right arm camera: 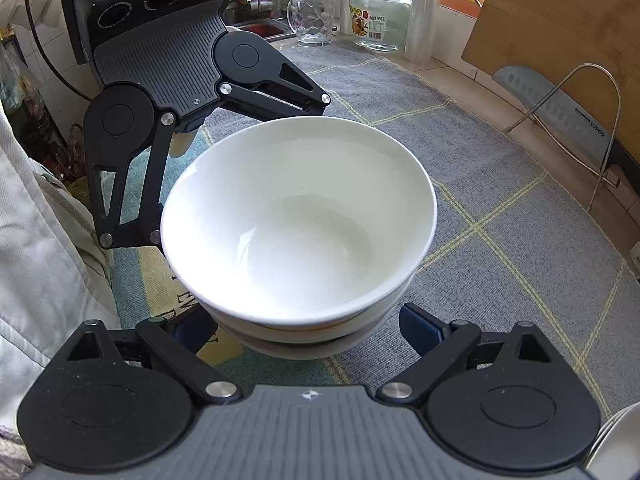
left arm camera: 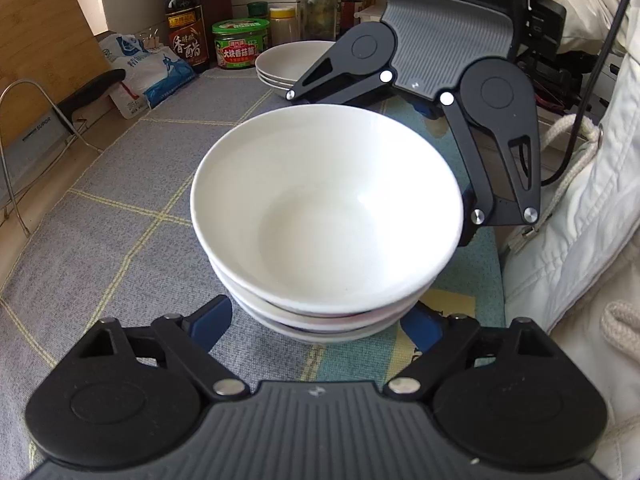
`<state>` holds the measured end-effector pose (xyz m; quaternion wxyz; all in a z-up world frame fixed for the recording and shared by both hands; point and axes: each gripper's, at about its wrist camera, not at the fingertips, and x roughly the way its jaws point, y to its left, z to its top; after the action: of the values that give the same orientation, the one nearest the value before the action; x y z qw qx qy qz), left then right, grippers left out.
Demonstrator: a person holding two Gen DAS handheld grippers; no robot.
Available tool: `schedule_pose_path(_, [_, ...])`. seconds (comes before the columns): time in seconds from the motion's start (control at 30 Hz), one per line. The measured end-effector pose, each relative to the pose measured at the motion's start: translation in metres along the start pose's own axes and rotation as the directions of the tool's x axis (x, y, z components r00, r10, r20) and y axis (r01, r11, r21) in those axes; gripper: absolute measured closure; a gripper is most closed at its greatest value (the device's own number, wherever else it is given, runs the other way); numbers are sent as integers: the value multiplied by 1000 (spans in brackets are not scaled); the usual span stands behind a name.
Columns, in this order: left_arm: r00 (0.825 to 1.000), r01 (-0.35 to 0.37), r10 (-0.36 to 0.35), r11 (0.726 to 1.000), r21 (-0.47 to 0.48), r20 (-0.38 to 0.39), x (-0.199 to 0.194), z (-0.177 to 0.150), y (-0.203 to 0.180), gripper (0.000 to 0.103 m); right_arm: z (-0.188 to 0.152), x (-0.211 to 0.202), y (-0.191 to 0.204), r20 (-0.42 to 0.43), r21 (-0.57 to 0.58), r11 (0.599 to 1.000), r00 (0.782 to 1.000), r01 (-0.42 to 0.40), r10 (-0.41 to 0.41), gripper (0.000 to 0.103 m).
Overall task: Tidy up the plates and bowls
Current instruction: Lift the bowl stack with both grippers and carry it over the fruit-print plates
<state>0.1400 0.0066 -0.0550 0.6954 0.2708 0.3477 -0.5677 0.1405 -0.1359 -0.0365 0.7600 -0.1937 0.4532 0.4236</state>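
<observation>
A stack of white bowls point(left arm camera: 326, 220) stands on the grey checked mat point(left arm camera: 120, 208). The left gripper point(left arm camera: 320, 324) and right gripper point(right arm camera: 308, 328) face each other across it, each with jaws spread wide beside the lowest bowl, apparently not pressing, probably so both can lift the stack together. A stack of plates point(left arm camera: 288, 62) waits near the jars.

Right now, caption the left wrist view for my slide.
Stack of white bowls on a grey mat, flanked by both grippers' open jaws; plates wait behind.
</observation>
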Motion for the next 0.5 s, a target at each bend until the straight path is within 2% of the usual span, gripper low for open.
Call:
schedule_pose_path(0.13, [999,39,-39,999,6,-1,1,1,4,15,1,1,-3,-11,12,1000,1000,-24,24,6])
schedule_pose_path(0.23, [998,60,-60,998,16,0,0,1,5,17,3,2,-5,-17,29,998,998,-55,55,11])
schedule_pose_path(0.5, [997,77,-77,996,37,7,0,0,6,18,6,0,-3,-34,24,998,998,-51,52,12])
